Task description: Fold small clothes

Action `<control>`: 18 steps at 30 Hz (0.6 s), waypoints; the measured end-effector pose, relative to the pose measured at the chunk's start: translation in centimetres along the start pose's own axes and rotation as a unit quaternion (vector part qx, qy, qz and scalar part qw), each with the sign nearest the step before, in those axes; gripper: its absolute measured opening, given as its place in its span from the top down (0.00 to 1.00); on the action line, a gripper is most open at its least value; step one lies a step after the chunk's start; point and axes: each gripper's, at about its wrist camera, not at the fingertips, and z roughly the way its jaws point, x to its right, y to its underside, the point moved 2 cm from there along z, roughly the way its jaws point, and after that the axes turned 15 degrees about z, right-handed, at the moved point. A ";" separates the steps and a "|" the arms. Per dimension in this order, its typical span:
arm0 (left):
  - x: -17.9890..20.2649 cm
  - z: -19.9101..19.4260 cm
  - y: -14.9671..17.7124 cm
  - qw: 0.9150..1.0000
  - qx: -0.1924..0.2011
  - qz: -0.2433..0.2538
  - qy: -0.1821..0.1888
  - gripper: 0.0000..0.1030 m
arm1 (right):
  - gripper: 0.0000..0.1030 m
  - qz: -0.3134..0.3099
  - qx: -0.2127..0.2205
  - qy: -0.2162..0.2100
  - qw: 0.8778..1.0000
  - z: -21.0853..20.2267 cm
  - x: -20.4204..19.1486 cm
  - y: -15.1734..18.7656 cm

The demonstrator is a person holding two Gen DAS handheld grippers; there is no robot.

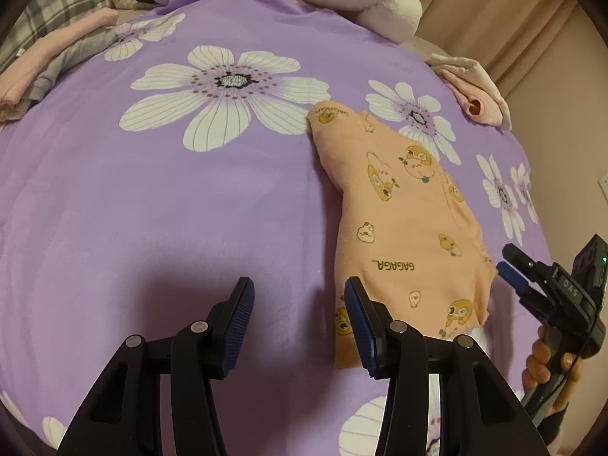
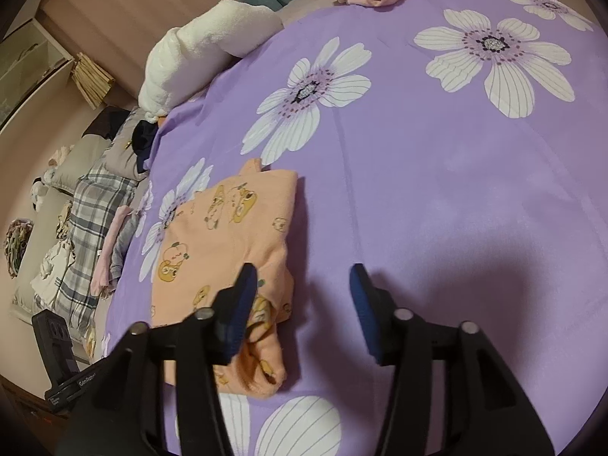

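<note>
both tongs, left (image 1: 300, 300) and right (image 2: 300, 285), gape empty beside the folded peach garment (image 1: 410, 228) on the purple bedspread (image 1: 152, 197).

A bed (image 1: 152, 197) is covered by a purple flowered sheet, with a plaid pillow (image 2: 102, 197) and a white plush blanket (image 2: 197, 49) at its edges, backed by beige curtains (image 1: 505, 19) under dim warm light.

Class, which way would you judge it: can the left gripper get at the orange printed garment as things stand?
Probably yes: the left gripper stands open beside the orange printed garment, with only bare purple sheet between them.
</note>
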 end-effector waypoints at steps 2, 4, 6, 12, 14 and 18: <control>0.3 -0.2 -0.1 1.000 0.003 0.004 -0.002 0.54 | 0.45 -0.005 0.000 -0.003 1.000 -0.2 -0.3 0.2; 0.7 -0.3 -0.3 1.000 0.005 0.011 -0.007 0.48 | 0.40 -0.015 0.003 -0.006 1.000 -0.4 -0.7 0.6; 1.0 -0.4 -0.5 1.000 0.008 0.015 -0.009 0.36 | 0.37 -0.032 0.004 -0.012 0.999 -0.7 -1.3 1.0; 2.1 -0.6 -1.4 0.999 0.025 0.029 -0.004 0.34 | 0.35 -0.131 0.027 -0.032 0.990 -1.9 -3.9 3.3; 2.8 -0.9 -1.9 0.998 0.039 0.044 -0.001 0.34 | 0.38 -0.162 0.034 -0.038 0.985 -2.1 -4.6 3.9; 4.4 -0.9 -3.0 0.996 0.059 0.072 0.006 0.34 | 0.52 -0.206 0.026 -0.051 0.977 -1.7 -5.7 5.2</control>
